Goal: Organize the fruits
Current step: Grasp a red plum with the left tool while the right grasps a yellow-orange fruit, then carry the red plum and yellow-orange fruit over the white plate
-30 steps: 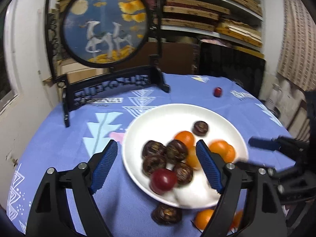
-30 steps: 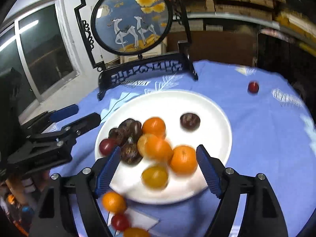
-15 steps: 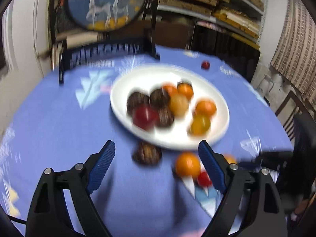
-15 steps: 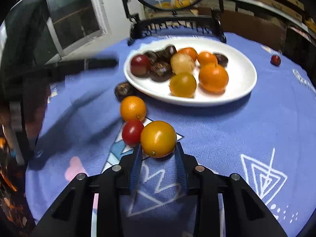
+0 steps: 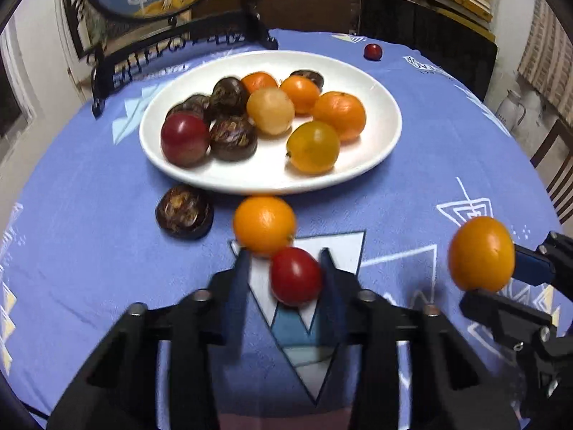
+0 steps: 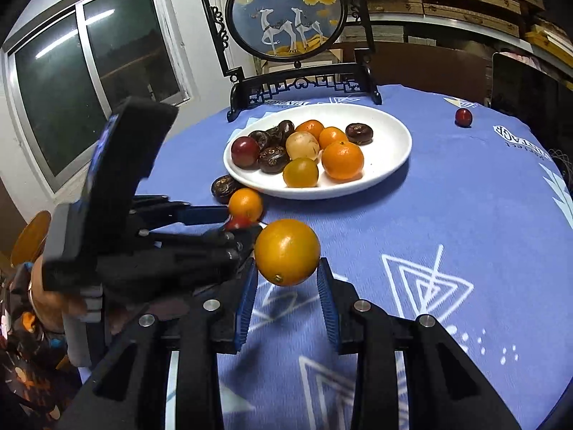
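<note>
A white plate on the blue tablecloth holds several oranges, dark brown fruits, a red fruit and a pale one. My left gripper is closed around a small red fruit on the cloth, touching a loose orange. A dark brown fruit lies beside the plate. My right gripper is shut on an orange fruit, held above the cloth.
A small red fruit lies alone at the far right of the table. A black framed deer screen stands behind the plate. A window is at left, shelves and a dark chair behind.
My left gripper came down in front of the plate and closed around the small red fruit. My right gripper, shut on the orange fruit, lifted it off the cloth.
</note>
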`<control>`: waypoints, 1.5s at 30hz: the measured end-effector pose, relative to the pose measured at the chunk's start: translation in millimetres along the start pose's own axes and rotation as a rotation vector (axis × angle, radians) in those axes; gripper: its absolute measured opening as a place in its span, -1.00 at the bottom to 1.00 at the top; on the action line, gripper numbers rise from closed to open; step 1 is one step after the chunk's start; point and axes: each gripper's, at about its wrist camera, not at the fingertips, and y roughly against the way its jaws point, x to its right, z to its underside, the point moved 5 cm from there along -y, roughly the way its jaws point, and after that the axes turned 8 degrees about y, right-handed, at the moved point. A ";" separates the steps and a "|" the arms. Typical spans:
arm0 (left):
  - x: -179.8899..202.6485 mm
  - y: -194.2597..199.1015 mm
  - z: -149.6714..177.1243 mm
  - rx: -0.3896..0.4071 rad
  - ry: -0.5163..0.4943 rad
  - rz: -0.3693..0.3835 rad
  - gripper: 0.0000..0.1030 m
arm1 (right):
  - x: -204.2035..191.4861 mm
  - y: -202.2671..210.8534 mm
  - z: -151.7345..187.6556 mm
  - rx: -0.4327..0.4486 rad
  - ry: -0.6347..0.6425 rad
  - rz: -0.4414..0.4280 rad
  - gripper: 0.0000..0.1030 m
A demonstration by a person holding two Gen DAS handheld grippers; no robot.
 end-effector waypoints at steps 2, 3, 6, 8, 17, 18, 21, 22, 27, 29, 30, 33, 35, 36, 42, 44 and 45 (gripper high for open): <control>-6.7 10.0 4.1 0.028 -0.013 -0.013 -0.48 | -1.9 0.0 1.9 -0.006 0.008 0.001 -0.34; -12.7 16.9 6.9 0.036 -0.021 -0.008 -0.48 | -2.8 -0.4 2.1 -0.008 0.013 0.002 -0.34; -29.6 33.2 10.7 0.060 -0.026 0.007 -0.48 | -8.6 -5.2 -0.2 -0.013 0.029 -0.005 -0.34; -39.6 42.5 7.5 0.093 -0.033 -0.004 -0.48 | -13.0 -8.4 -2.9 -0.014 0.034 -0.012 -0.35; -67.3 79.8 -5.5 0.266 -0.055 0.039 -0.48 | -33.0 -10.3 -16.8 0.002 0.053 -0.036 -0.35; -69.2 80.3 -3.9 0.274 -0.056 0.054 -0.48 | -34.0 -11.7 -17.5 0.000 0.051 -0.034 -0.35; -73.8 78.5 1.5 0.269 -0.053 0.081 -0.48 | -37.5 -15.3 -18.7 -0.003 0.045 -0.041 -0.35; -75.0 78.8 2.7 0.275 -0.059 0.089 -0.48 | -39.3 -17.0 -19.0 -0.008 0.049 -0.046 -0.35; -89.0 76.9 3.8 0.264 -0.044 0.108 -0.48 | -43.9 -23.5 -20.4 -0.017 0.053 -0.051 -0.35; -91.4 75.1 2.0 0.263 -0.040 0.101 -0.48 | -43.3 -25.8 -22.5 -0.015 0.050 -0.052 -0.35; -91.6 75.2 -0.5 0.262 -0.041 0.105 -0.48 | -42.9 -26.5 -23.3 -0.014 0.047 -0.052 -0.35; -87.6 73.6 -6.3 0.262 -0.067 0.089 -0.48 | -41.8 -30.7 -25.1 -0.022 0.047 -0.053 -0.35; -83.3 70.7 -11.9 0.257 -0.085 0.082 -0.48 | -41.7 -33.7 -26.7 -0.030 0.050 -0.052 -0.35; -79.6 69.2 -16.8 0.258 -0.100 0.080 -0.48 | -41.4 -34.0 -27.8 -0.030 0.052 -0.050 -0.35; -62.5 67.2 -61.1 0.304 -0.149 0.067 -0.48 | -25.3 -21.5 -65.3 0.051 0.036 -0.003 -0.34; -58.3 67.7 -78.5 0.328 -0.155 0.067 -0.48 | -18.5 -14.4 -85.2 0.097 0.039 0.054 -0.34; -56.3 67.6 -90.4 0.342 -0.152 0.067 -0.48 | -16.3 -12.3 -91.7 0.111 0.043 0.076 -0.34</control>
